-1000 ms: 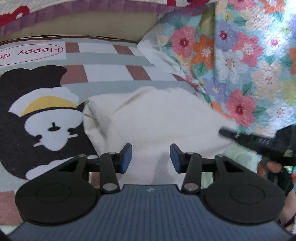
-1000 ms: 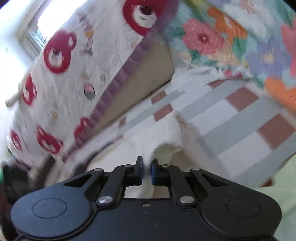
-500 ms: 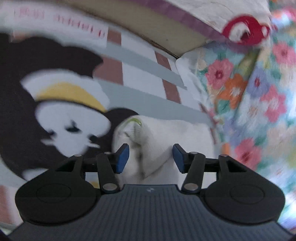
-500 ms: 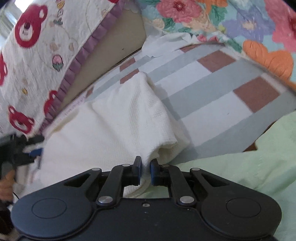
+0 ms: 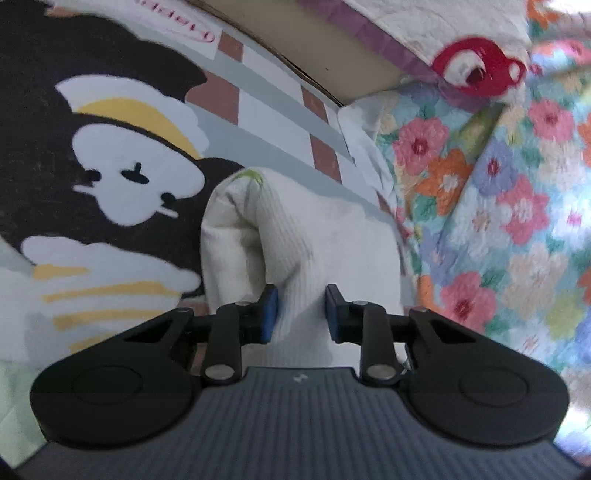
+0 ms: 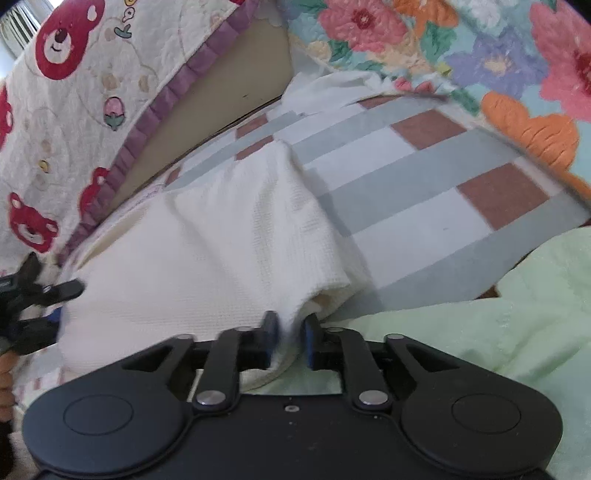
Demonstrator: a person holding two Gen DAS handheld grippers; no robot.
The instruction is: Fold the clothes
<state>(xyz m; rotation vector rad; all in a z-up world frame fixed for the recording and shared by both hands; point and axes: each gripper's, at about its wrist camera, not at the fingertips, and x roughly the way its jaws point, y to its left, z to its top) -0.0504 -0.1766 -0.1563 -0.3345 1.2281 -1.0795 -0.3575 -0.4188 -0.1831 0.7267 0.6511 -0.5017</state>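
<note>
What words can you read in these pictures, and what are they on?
Pink writing in an oval on the checked mat, left view: too blurred and cut off to read.
Coloured letters on the bear quilt, right view: only bits show at the top edge, not readable.
Small mark on the left tool's body: a logo, not a word.
Nothing else has writing.

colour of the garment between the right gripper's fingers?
Cream-white waffle-knit garment; clearest in the right wrist view.

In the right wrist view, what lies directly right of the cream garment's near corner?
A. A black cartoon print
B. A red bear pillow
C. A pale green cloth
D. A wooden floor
C: a pale green cloth spreads beside the cream garment at the lower right.
</note>
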